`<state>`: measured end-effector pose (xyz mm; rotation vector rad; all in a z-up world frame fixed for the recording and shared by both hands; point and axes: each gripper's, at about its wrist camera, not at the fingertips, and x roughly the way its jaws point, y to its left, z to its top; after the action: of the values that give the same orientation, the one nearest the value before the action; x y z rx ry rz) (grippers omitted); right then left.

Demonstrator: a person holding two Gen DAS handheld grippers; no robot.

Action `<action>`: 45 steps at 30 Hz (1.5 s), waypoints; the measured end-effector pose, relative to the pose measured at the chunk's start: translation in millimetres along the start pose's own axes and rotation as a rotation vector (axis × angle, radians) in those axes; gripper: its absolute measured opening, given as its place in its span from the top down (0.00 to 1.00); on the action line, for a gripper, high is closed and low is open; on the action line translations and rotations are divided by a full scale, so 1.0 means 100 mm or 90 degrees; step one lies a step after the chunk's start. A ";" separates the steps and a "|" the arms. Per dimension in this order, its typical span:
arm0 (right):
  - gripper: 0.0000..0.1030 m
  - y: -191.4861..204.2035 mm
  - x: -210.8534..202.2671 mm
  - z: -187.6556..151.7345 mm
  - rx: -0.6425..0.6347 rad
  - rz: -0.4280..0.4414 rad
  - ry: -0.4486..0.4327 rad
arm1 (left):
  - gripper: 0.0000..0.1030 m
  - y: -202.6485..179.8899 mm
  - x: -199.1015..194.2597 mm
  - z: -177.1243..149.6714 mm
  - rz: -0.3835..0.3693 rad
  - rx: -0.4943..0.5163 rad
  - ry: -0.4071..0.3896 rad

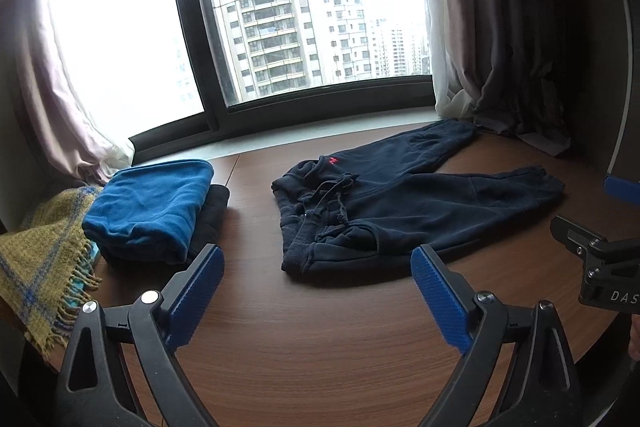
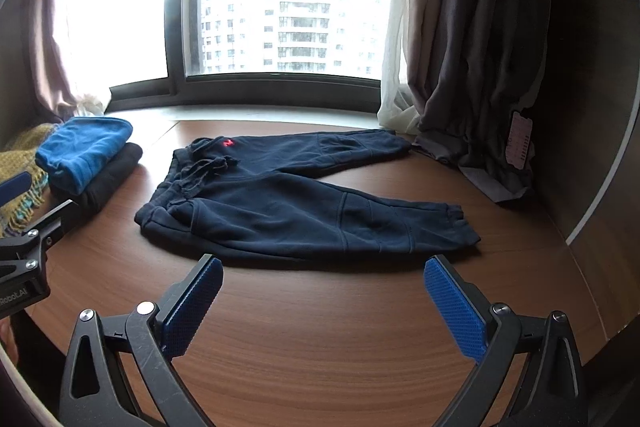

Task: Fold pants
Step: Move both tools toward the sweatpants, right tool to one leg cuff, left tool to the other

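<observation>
Navy sweatpants (image 1: 420, 195) (image 2: 280, 203) lie flat on a brown wooden table (image 2: 320, 327). Their waistband and drawstring are at the left, and both legs stretch to the right, spread slightly apart. A small red mark sits near the waistband. My left gripper (image 1: 316, 255) is open just in front of the waistband end, with nothing between its blue pads. My right gripper (image 2: 324, 263) is open just short of the near leg's lower edge and holds nothing. Part of the right gripper's body shows at the right edge of the left wrist view.
A folded blue garment (image 1: 156, 203) lies on a folded black one (image 2: 108, 175) at the left, beside a yellow plaid fringed scarf (image 1: 36, 267). Grey curtains (image 2: 472, 67) pool on the table's far right. The window (image 1: 312, 7) and its sill run behind.
</observation>
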<state>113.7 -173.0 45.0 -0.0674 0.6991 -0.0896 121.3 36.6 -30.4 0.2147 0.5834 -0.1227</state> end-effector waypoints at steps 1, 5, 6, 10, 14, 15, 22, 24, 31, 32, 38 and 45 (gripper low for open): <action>0.01 0.03 0.04 0.00 -0.009 -0.009 0.000 | 0.09 0.00 0.06 -0.01 -0.002 0.014 0.002; 0.03 0.16 0.22 -0.01 -0.070 -0.040 0.008 | 0.18 -0.02 0.28 -0.06 -0.007 0.065 0.021; 0.04 0.19 0.26 -0.01 -0.086 -0.043 0.013 | 0.18 -0.03 0.33 -0.07 -0.008 0.076 0.024; 0.10 0.28 0.44 -0.04 -0.154 -0.045 0.019 | 0.21 -0.09 0.52 -0.14 0.012 0.136 0.020; 0.22 0.34 0.70 -0.08 -0.225 -0.031 0.038 | 0.28 -0.21 0.72 -0.23 -0.005 0.193 0.046; 0.23 0.35 0.75 -0.09 -0.235 -0.023 0.041 | 0.28 -0.22 0.76 -0.25 -0.015 0.201 0.053; 0.31 0.46 1.08 -0.21 -0.322 0.011 0.048 | 0.29 -0.41 1.01 -0.36 -0.038 0.279 0.069; 0.35 0.50 1.15 -0.25 -0.344 0.017 0.052 | 0.31 -0.45 1.08 -0.38 -0.043 0.303 0.074; 0.37 0.66 1.29 -0.38 -0.408 0.030 0.046 | 0.34 -0.51 1.31 -0.44 -0.049 0.353 0.077; 0.37 0.67 1.31 -0.40 -0.414 0.032 0.046 | 0.34 -0.51 1.34 -0.44 -0.051 0.355 0.079; 0.37 0.73 1.39 -0.42 -0.421 0.038 0.043 | 0.35 -0.53 1.47 -0.44 -0.058 0.358 0.081; 0.37 0.77 1.50 -0.37 -0.417 0.032 0.027 | 0.35 -0.54 1.57 -0.38 -0.052 0.350 0.066</action>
<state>208.8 -113.5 -85.9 -0.6769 0.7492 0.1903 221.3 -14.8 -157.7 0.7346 0.6532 -0.3534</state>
